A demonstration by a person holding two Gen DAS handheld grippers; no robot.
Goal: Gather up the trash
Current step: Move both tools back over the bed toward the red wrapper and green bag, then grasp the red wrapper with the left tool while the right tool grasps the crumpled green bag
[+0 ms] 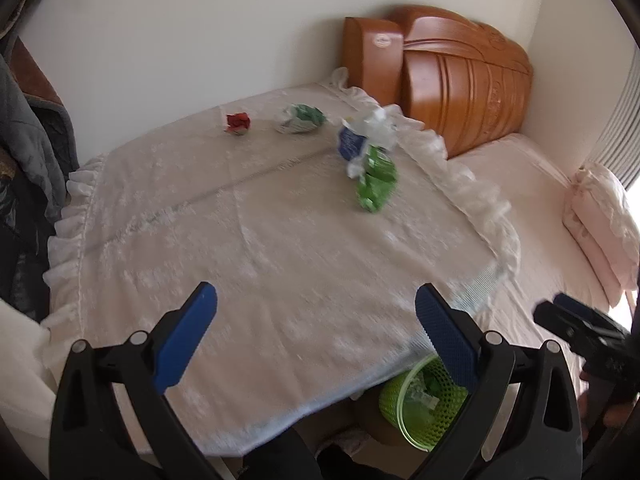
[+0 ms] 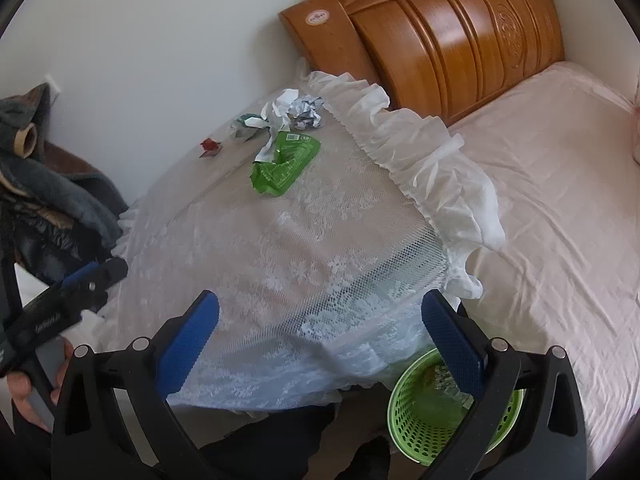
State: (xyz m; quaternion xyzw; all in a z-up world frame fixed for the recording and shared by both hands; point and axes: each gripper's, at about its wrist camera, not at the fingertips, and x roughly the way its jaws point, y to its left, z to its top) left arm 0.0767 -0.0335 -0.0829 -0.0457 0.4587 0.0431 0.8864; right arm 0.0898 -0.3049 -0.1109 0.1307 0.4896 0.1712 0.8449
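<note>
Green wrapper (image 2: 283, 166) long axis toward headboard (image 2: 460, 36) | left claw (image 1: 316, 320) released | right claw (image 2: 320, 326) released, both empty

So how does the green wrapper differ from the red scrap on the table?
The green wrapper is much larger than the red scrap. It lies flattened and elongated; the red scrap is crumpled into a small wad. The wrapper sits nearer the grippers, the scrap farther back by the wall. Both rest loose on the lace tablecloth.

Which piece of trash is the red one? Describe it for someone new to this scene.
Start at the lace-covered table beside the wooden headboard. The red wrapper lies at the far end near the wall, leftmost of the litter. It is the only red piece and the smallest.
</note>
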